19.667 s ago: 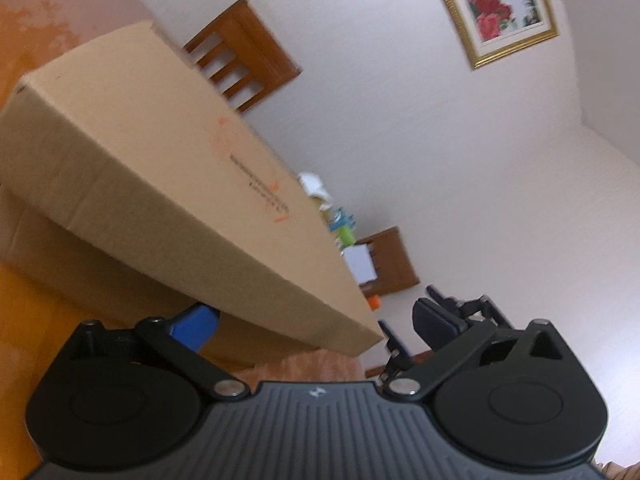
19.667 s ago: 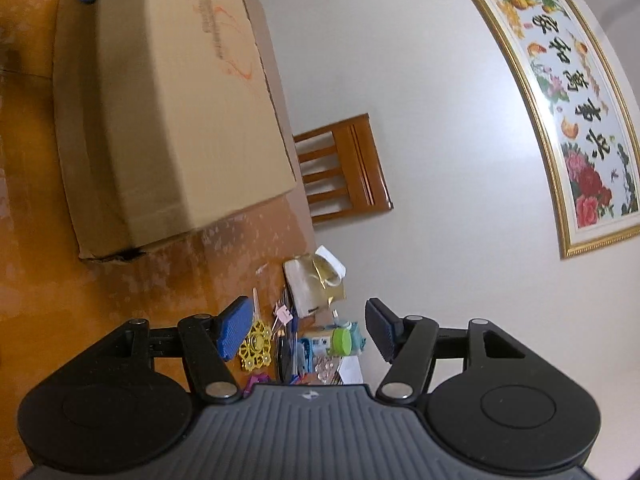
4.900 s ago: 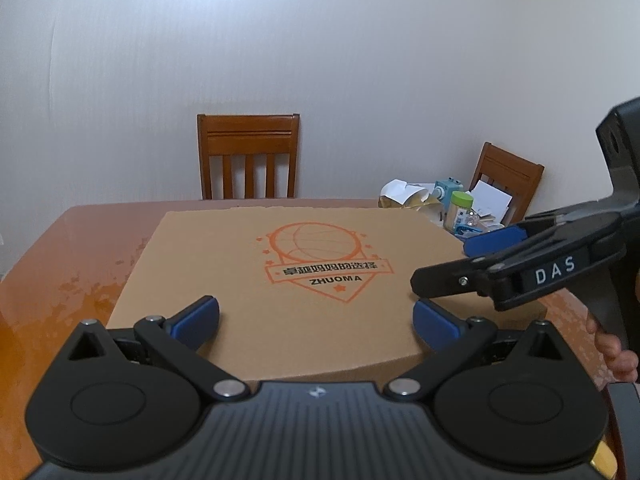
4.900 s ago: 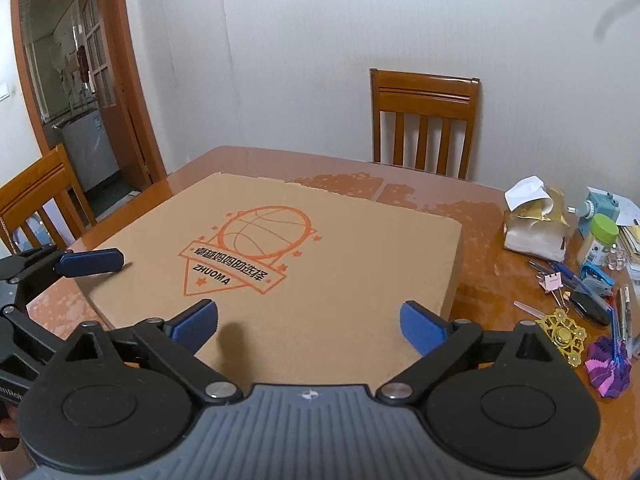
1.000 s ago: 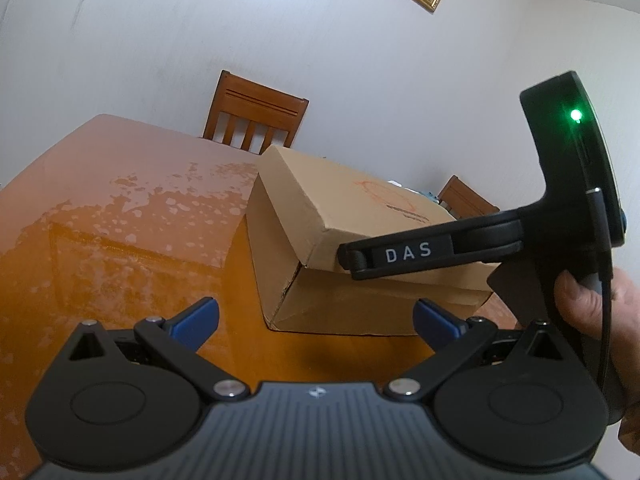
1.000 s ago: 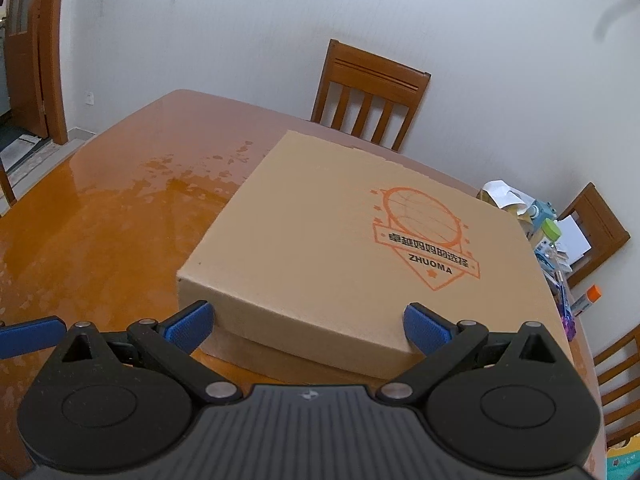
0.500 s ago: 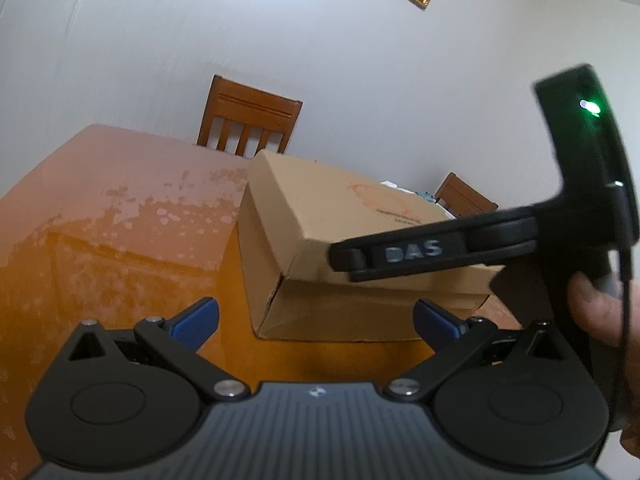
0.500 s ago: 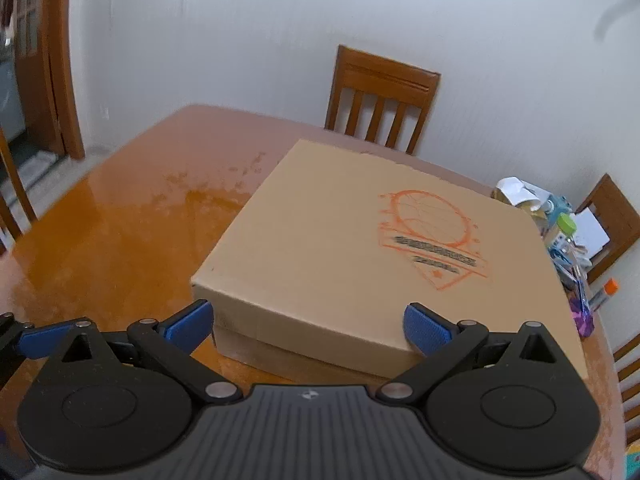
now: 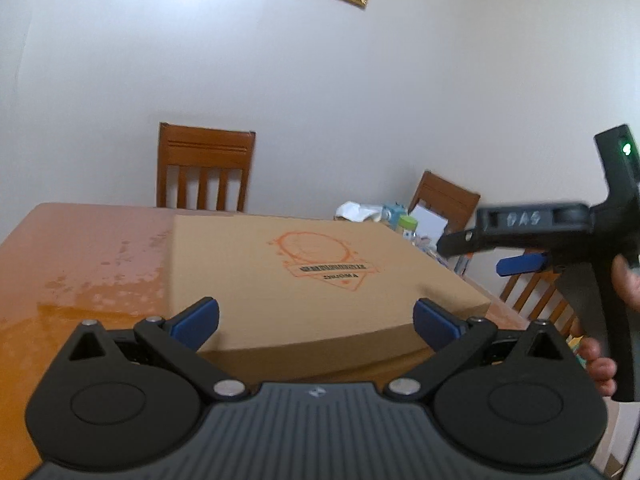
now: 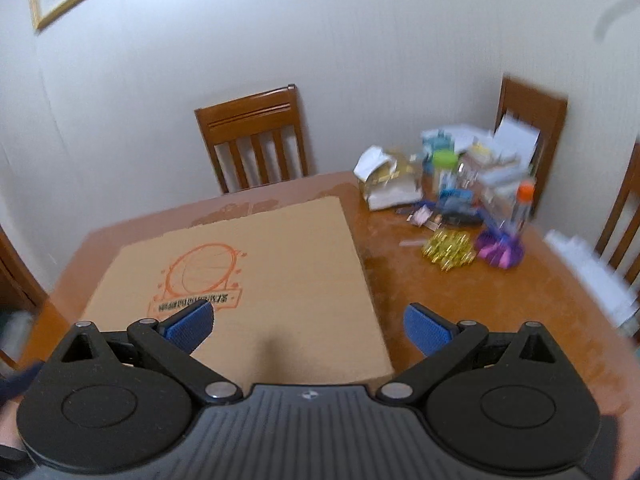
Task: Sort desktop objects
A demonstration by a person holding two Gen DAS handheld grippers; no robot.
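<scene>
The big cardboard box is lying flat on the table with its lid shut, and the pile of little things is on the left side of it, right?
Not quite. The cardboard box does lie flat and shut on the table, but the pile of little things is on its right side, toward the far corner. The right wrist view shows this.

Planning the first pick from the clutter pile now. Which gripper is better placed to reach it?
Probably the right gripper. Its view faces the pile past the box corner, jaws open. The left gripper faces the box, with the pile farther off to its right.
</scene>
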